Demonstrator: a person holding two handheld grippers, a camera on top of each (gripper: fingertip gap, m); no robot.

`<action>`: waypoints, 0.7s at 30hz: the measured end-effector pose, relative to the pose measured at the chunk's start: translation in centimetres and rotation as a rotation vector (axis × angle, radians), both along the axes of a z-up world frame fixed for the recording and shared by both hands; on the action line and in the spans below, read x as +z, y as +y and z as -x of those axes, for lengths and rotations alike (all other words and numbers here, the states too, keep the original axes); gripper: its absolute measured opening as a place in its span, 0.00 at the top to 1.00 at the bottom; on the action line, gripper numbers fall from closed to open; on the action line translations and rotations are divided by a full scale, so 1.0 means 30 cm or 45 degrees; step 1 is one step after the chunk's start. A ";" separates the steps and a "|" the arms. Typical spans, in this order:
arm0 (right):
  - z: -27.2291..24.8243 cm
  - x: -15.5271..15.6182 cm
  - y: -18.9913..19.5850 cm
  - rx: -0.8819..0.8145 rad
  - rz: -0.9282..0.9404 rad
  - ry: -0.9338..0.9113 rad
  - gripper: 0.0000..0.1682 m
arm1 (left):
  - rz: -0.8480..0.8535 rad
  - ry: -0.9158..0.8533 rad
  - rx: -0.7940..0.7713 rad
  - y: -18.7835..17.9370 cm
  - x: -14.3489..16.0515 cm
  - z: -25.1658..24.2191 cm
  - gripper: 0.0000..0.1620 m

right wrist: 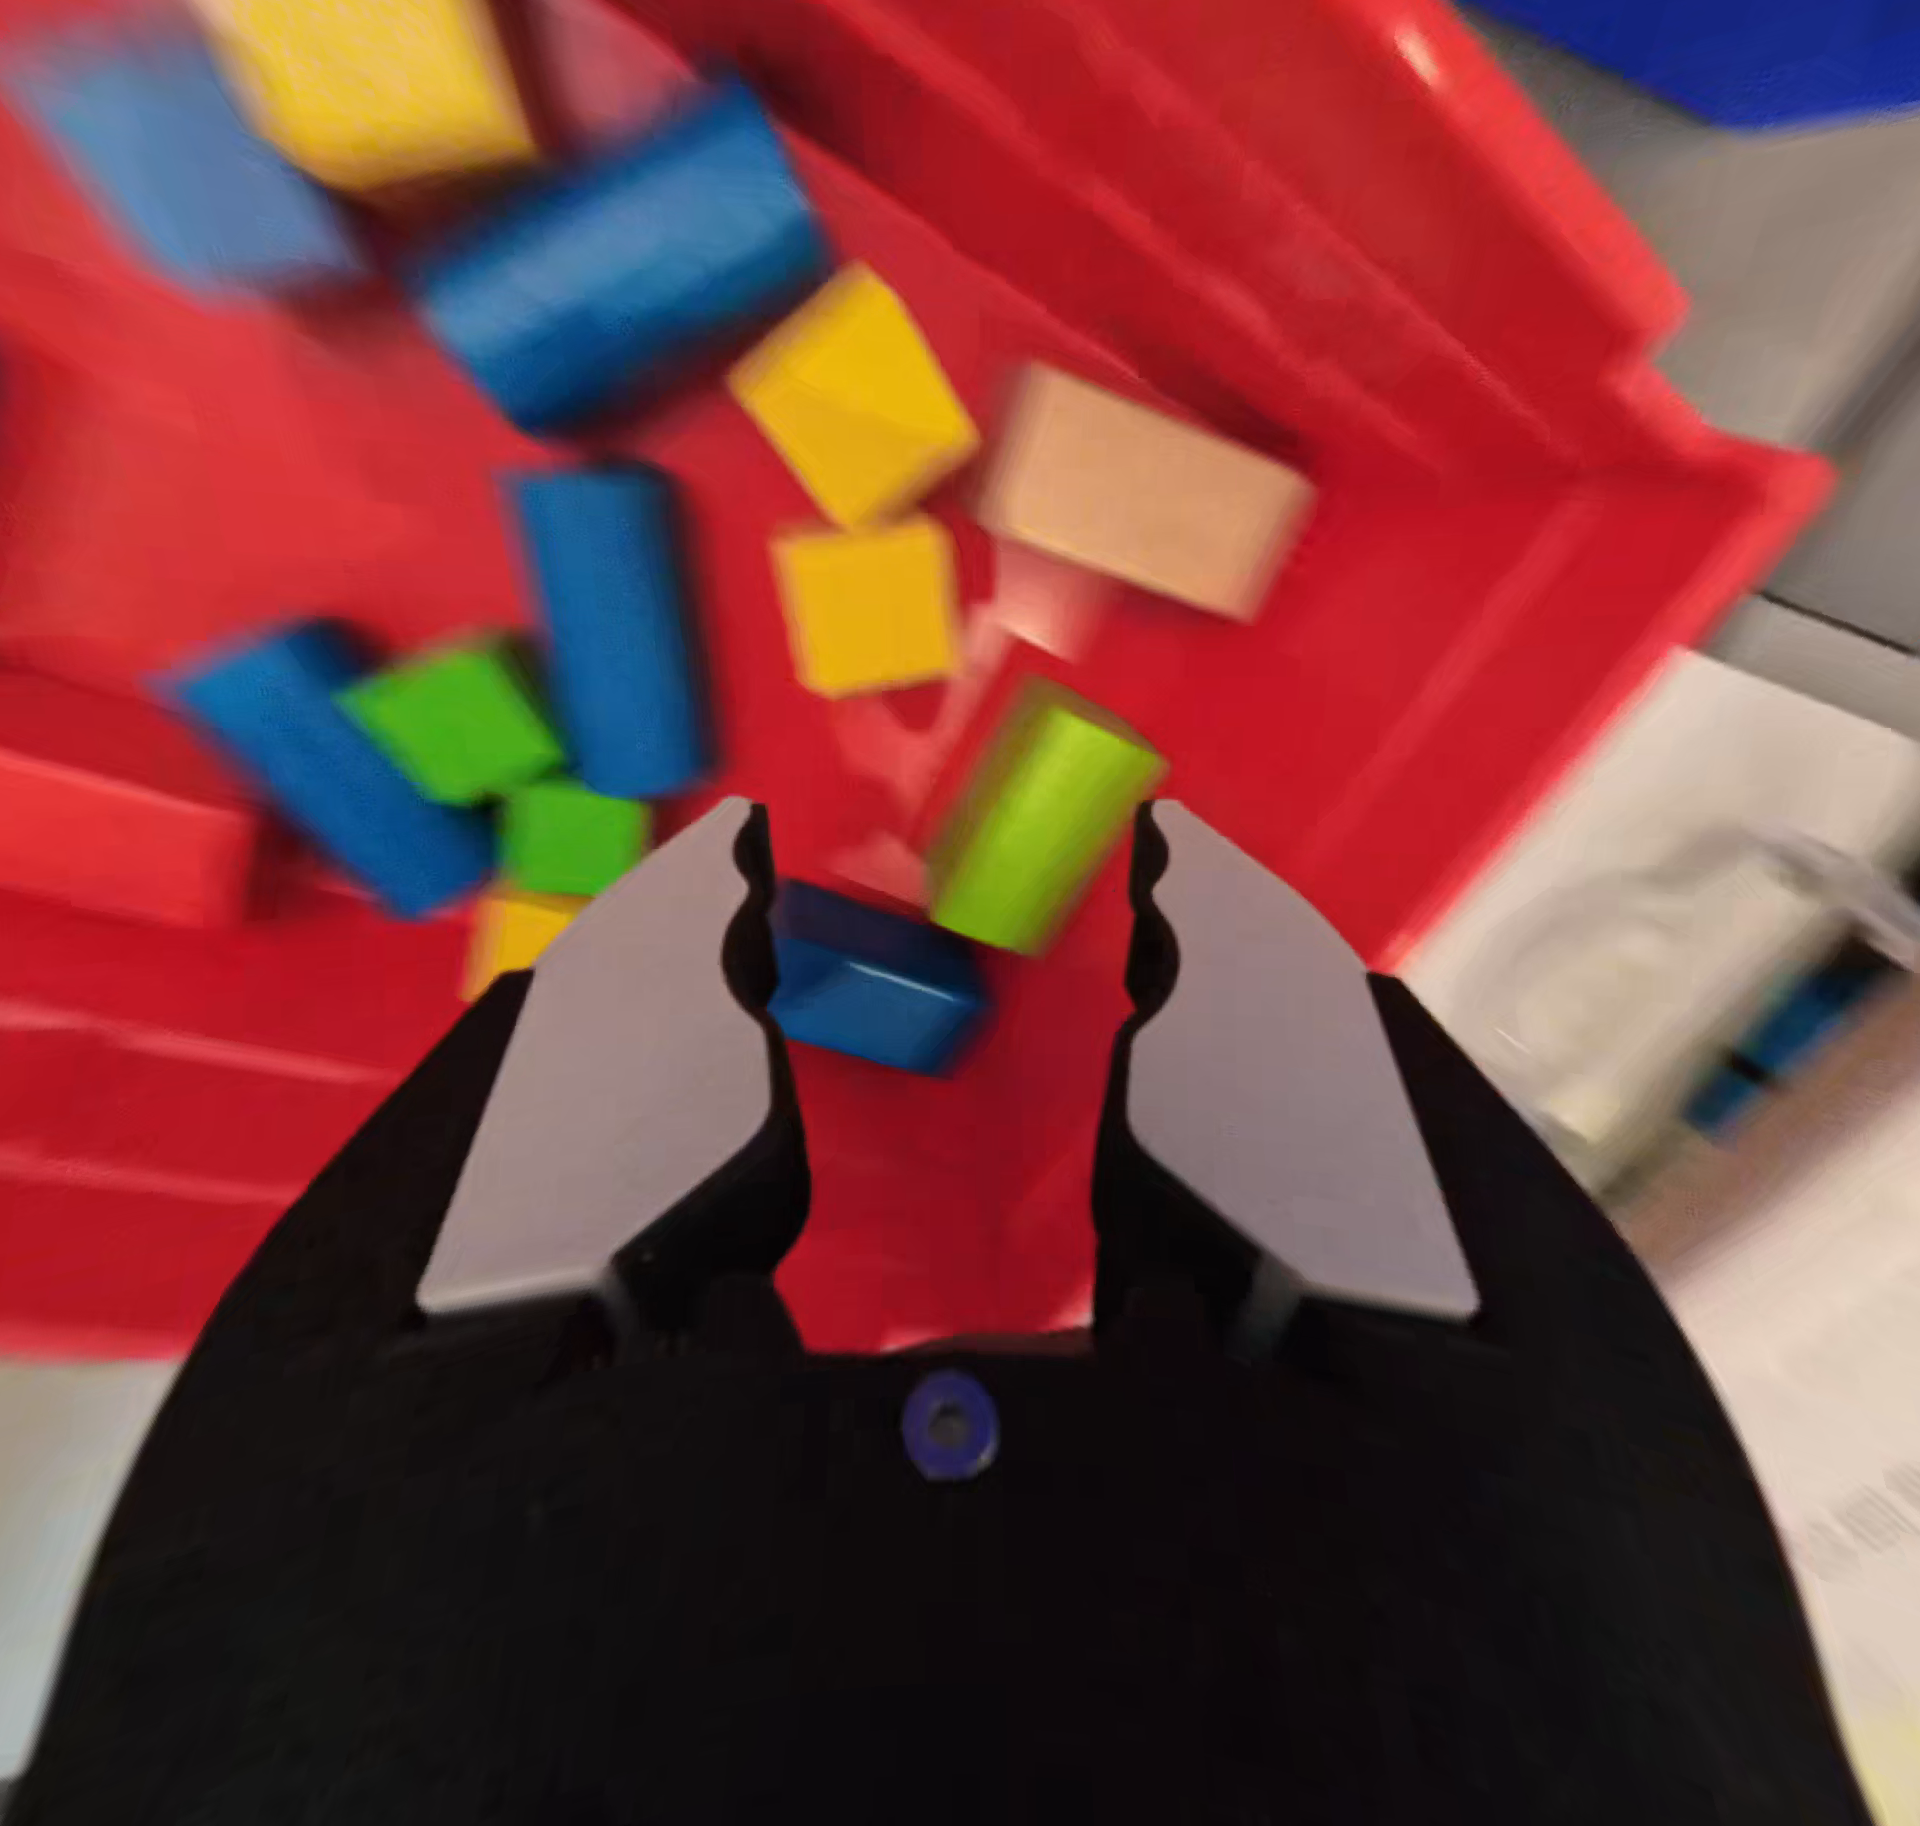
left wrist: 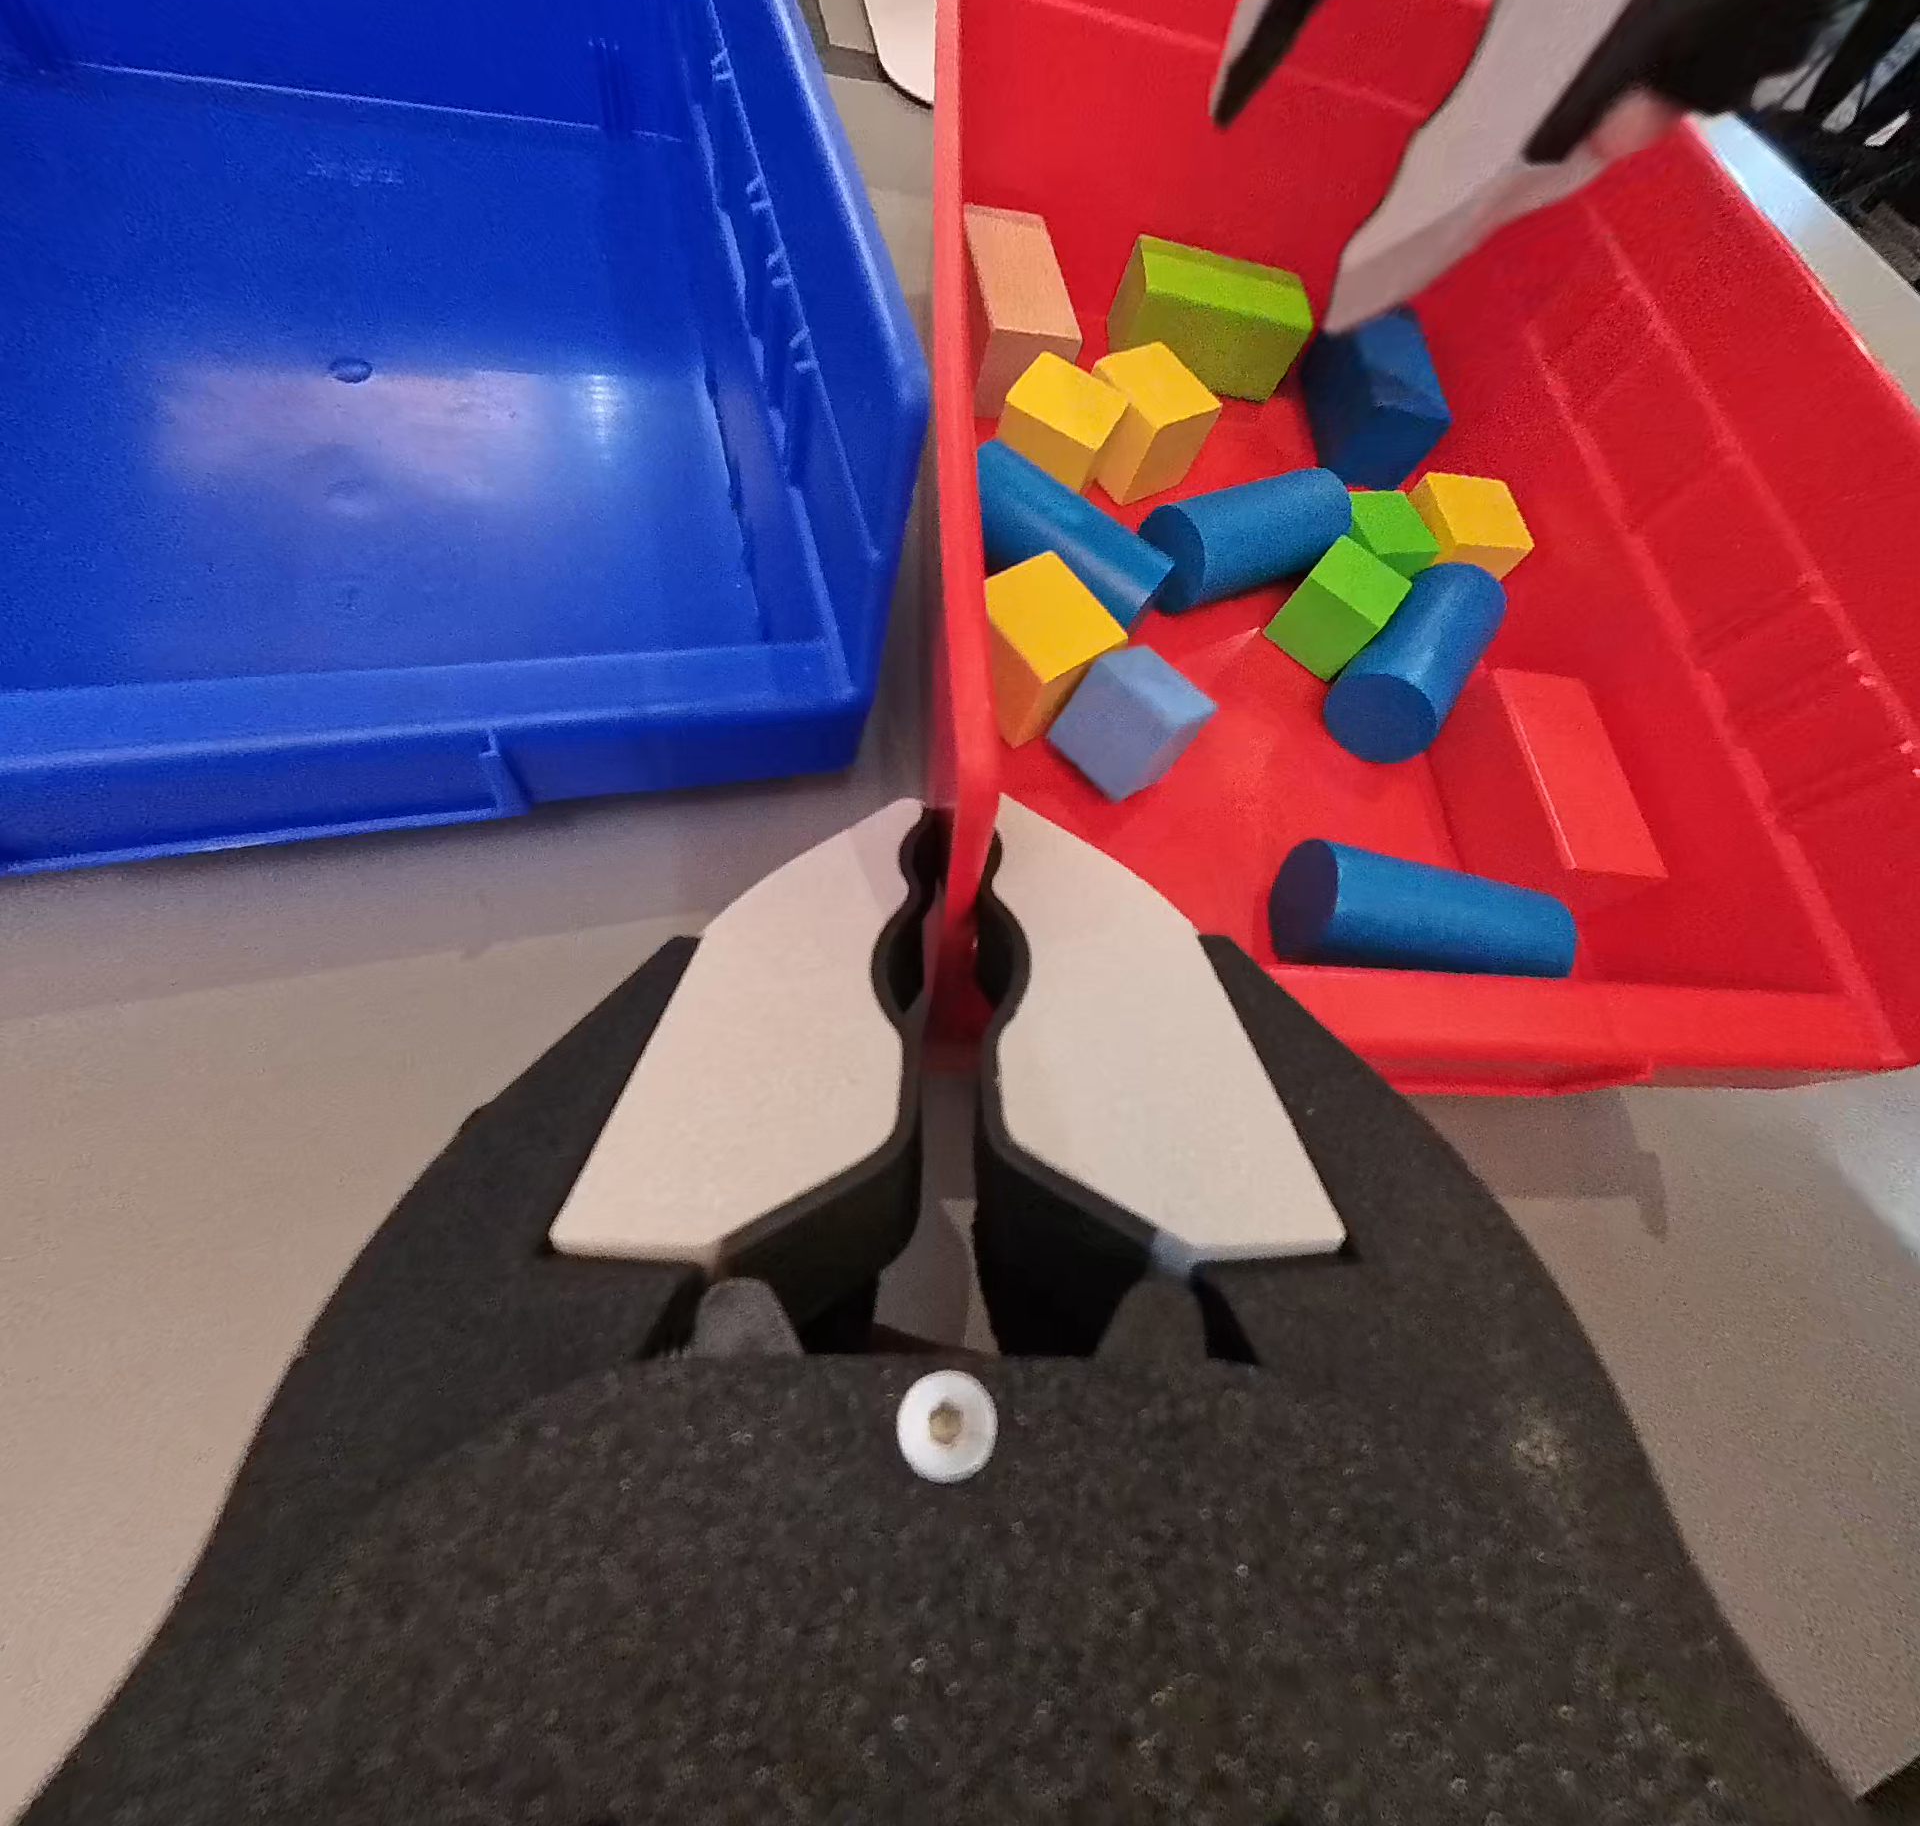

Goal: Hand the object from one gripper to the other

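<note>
Blue block [right wrist: 878, 987], a dark, angular wooden piece, lies on the floor of the red bin [left wrist: 1714, 550] toward the bin's far end, just beside a large green block [left wrist: 1210, 313]. The right gripper [right wrist: 943, 846] hangs over it with its jaws spread apart and nothing between them; in the right wrist view the blue block sits low in the gap, close against the left finger, while the right finger stands clear of it. That view is smeared by motion blur, so I cannot tell whether the finger actually touches the block. From the left wrist view, 1 fingertip of the right gripper [left wrist: 1340, 320] comes down at the block's upper edge.

The left gripper [left wrist: 958, 841] is closed on the red bin's left wall near its near corner, the thin rim pinched between its 2 fingers. The red bin looks tipped, its floor sloping.

Other blocks lie scattered across the red bin's floor: several blue cylinders [left wrist: 1257, 538], yellow cubes [left wrist: 1060, 415], 2 small green cubes [left wrist: 1335, 604], a pale blue cube [left wrist: 1130, 722], a tan block [left wrist: 1016, 306] against the left wall, and a red block [left wrist: 1574, 784] near the right wall.

A blue bin [left wrist: 416, 405] stands just beside the red bin's left wall on the grey table [left wrist: 208, 1205].
</note>
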State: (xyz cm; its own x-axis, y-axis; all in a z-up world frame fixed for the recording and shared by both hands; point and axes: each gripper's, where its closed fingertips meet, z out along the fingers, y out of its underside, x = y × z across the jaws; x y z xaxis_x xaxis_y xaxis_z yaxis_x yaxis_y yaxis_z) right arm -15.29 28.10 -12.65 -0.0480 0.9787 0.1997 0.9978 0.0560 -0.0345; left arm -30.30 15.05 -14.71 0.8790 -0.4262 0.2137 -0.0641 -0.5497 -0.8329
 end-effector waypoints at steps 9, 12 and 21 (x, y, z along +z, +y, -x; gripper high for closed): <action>-0.054 -0.172 0.016 -0.108 -0.101 -0.192 0.39 | -0.013 0.028 0.005 0.000 -0.001 -0.006 0.98; 0.000 -0.102 -0.141 -0.204 0.346 -0.036 0.60 | -0.009 0.016 0.006 0.003 0.000 -0.003 0.98; 0.170 -0.044 -0.017 -0.098 0.047 0.227 0.57 | -0.007 0.017 0.008 0.004 0.000 -0.004 0.98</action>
